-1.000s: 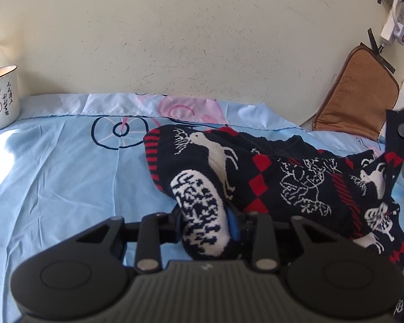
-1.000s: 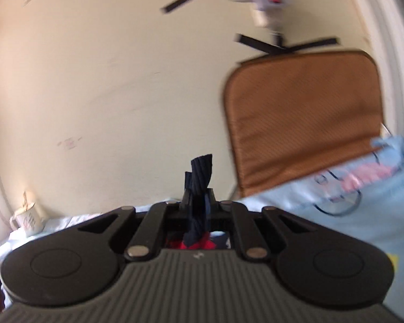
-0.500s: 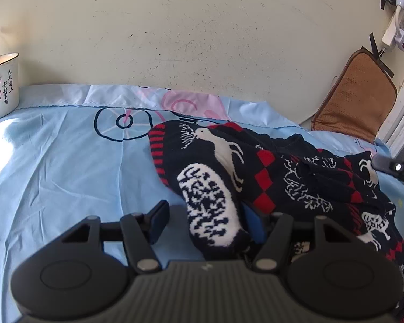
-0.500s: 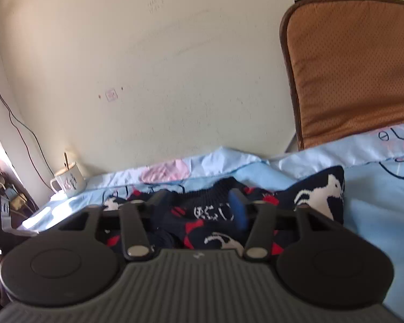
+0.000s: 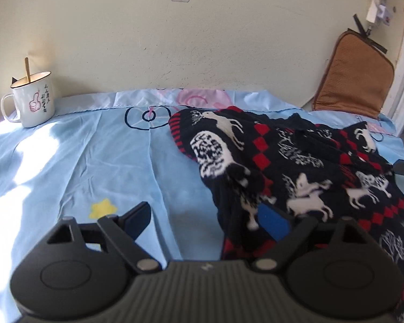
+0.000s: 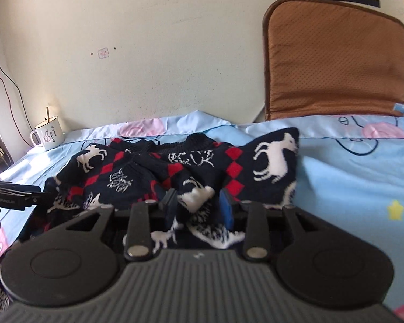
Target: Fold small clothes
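Note:
A small dark knitted sweater point(image 5: 296, 156) with white deer and red diamonds lies crumpled on the light blue sheet point(image 5: 80, 167). It also shows in the right wrist view point(image 6: 196, 167). My left gripper point(image 5: 207, 218) is open wide at the sweater's near left edge; a fold lies against its right finger. My right gripper point(image 6: 199, 207) is open, with a fold of the sweater lying loose between its fingers. The left gripper's tip shows in the right wrist view point(image 6: 18, 193), at the sweater's left.
A white enamel mug point(image 5: 31, 99) with a stick in it stands at the back left by the wall. A brown cushion point(image 5: 355, 80) leans against the wall at the back right. The bed's right edge is near the sweater.
Both grippers have opened and let go of the sweater. The right gripper has come down from the raised hold to the sheet. The sweater now lies slack.

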`<state>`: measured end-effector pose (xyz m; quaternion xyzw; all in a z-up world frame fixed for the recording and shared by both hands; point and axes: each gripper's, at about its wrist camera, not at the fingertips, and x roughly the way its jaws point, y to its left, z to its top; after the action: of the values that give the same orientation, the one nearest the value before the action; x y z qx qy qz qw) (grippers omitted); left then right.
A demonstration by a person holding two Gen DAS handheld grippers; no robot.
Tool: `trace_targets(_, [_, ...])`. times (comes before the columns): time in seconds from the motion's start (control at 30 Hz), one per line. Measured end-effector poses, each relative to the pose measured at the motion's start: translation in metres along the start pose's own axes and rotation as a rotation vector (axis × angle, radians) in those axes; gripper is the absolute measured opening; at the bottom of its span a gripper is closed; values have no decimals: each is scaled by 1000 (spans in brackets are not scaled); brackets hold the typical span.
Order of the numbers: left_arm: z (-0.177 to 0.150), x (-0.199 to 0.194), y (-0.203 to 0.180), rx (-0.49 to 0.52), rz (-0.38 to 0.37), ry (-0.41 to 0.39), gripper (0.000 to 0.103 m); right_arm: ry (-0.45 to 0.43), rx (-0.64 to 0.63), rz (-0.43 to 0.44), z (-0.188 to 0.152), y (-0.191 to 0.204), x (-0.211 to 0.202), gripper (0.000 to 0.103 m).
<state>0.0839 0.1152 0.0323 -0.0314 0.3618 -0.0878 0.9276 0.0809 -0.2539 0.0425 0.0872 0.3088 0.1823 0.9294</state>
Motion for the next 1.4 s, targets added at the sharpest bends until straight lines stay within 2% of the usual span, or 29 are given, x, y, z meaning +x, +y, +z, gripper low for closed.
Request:
trace_targets(0.1, [-36,-46,-5,-6,-56,-15,90,11,22,11,-29,-3,-38,38])
trace_targets(0.23, [-82,-95,-10,-39,-87,-1,90,10,55,40,-69,0,-82,38])
trace_targets(0.43, [-118,-134,-8,-127,-65,25,90,-1,88,85,-104,5,-111,38])
trace_targets(0.53, [-129,-141,-16,-128,-39,39,87,1,91,97,-114,9,-115,38])
trace_targets(0.67, [-140,-140,-35,-80,69,80,84,-10,91,95,-126,13,-122,40])
trace_targets(0.87, [-150,-141,-51,-67,153,75,84,-29,91,73,-137,17,-130,41])
trace_targets(1.2, [-158,-145,-61,-78,208,61,84,-41,74,18,-150,28,-138,44])
trace_targets(1.4, [-160,-145,-66,-99,244,51,91,-43,80,7,-152,30,-137,46])
